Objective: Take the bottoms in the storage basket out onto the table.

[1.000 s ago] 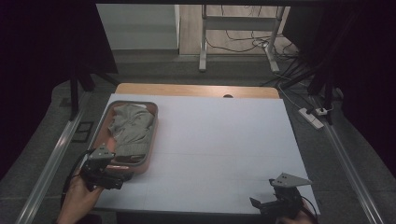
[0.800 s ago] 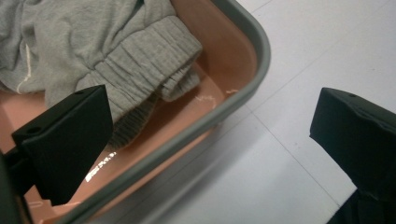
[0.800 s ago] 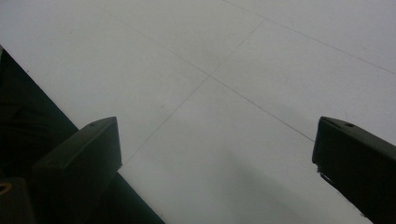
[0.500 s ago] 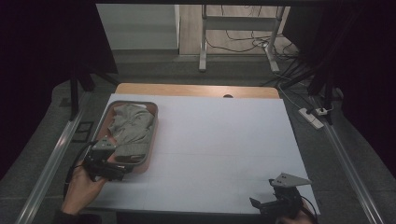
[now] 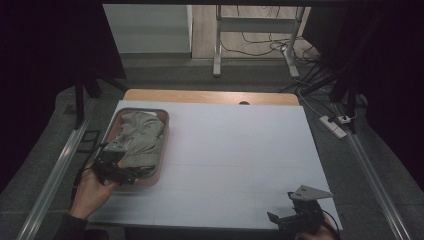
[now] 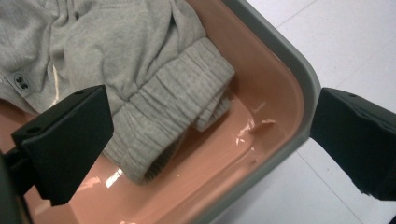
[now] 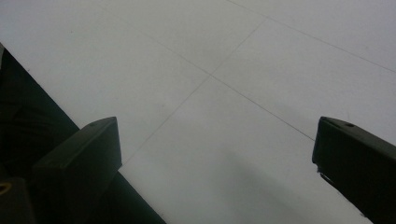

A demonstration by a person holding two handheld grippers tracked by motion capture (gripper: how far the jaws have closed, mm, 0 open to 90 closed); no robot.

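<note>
While your jaws hang open, weigh these risks, biggest thing first.

Worktop [image 5: 240, 150]: your right gripper [image 5: 292, 220] idles at the near right corner, jaws wide over bare white surface and well apart from the work, so it cannot steady anything if the tray slides.

Tray [image 6: 299, 93]: it sits at the left side of the worktop, and your left gripper [image 5: 117, 167] straddles its near corner, one jaw over the cloth and one outside the rim. Close now and you would probably pinch the wall, dragging or tipping the tray.

Grey garment [image 6: 154, 88]: it lies bunched inside the tray. A shallow bite may catch a single fold and let it slip.

Ribbed cuff [image 6: 187, 107]: nearest your left jaws, doubled over. Gripping it alone could unroll the bundle as you lift.
</note>
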